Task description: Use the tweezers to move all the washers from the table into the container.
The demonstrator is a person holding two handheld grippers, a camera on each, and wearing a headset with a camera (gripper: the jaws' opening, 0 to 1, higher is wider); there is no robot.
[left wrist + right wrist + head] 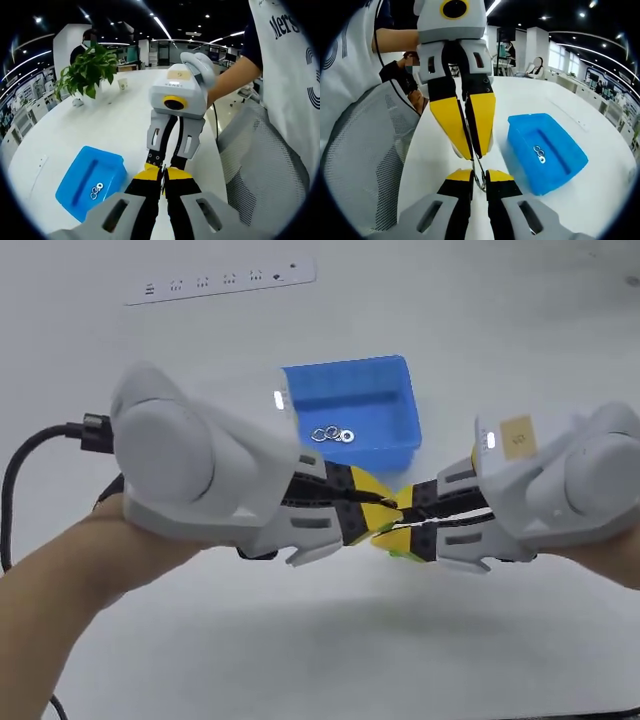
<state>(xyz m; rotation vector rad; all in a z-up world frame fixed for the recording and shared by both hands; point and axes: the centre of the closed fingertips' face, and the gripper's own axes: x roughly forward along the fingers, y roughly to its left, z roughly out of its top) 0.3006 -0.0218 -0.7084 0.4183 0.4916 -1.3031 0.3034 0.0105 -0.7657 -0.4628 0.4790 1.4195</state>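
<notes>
The two grippers meet tip to tip over the white table in front of the blue container [392,425]. Thin silver tweezers [476,162] run between both pairs of jaws. My right gripper [480,177] is shut on them, and they lie along it in the head view as a bright line, the tweezers [445,519]. My left gripper [162,175] faces the right one and is shut on the same tweezers. Three washers [333,435] lie together on the container floor, also seen as washers [538,153] and washers [95,191].
A white power strip [220,280] lies at the table's far edge. A black cable [30,455] trails from the left gripper. A mesh chair [260,165] stands beside the table, and a potted plant [90,70] and a cup [122,84] sit farther along it.
</notes>
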